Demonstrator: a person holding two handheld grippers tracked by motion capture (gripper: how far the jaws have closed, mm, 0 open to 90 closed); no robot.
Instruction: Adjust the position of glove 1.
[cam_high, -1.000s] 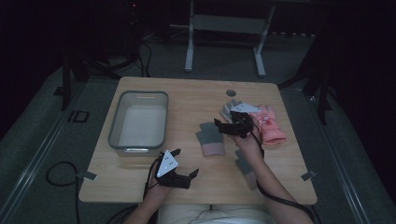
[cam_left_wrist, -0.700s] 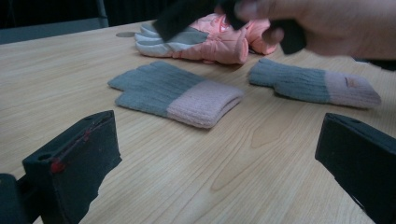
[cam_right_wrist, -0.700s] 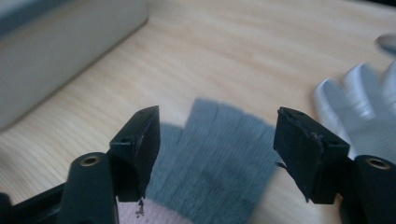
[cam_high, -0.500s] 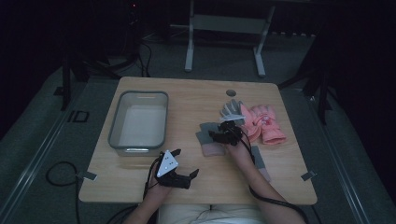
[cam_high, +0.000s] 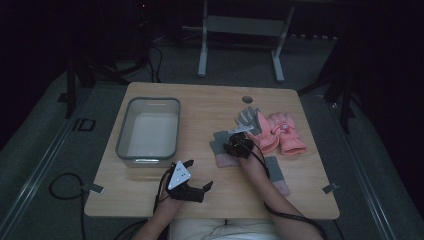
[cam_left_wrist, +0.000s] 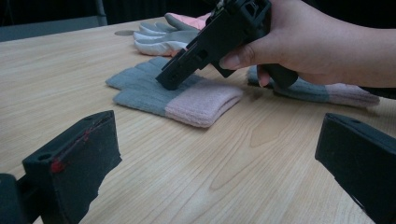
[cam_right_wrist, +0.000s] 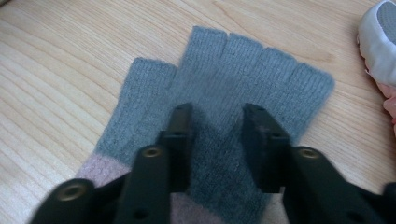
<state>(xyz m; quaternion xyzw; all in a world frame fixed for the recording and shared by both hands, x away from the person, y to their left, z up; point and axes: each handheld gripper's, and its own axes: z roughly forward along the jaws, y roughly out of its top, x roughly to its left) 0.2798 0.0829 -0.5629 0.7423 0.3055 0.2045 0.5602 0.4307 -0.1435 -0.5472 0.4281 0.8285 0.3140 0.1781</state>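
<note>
My right fingers (cam_right_wrist: 217, 123) apart, tips down on grey glove (cam_right_wrist: 224, 79) palm; left fingers (cam_left_wrist: 219, 154) apart over bare counter (cam_left_wrist: 60, 70)

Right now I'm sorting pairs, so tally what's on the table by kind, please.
Grey-and-pink knit gloves: 2
Pink gloves: 2
Grey-and-white glove: 1
Clear bin: 1
Total: 6
</note>
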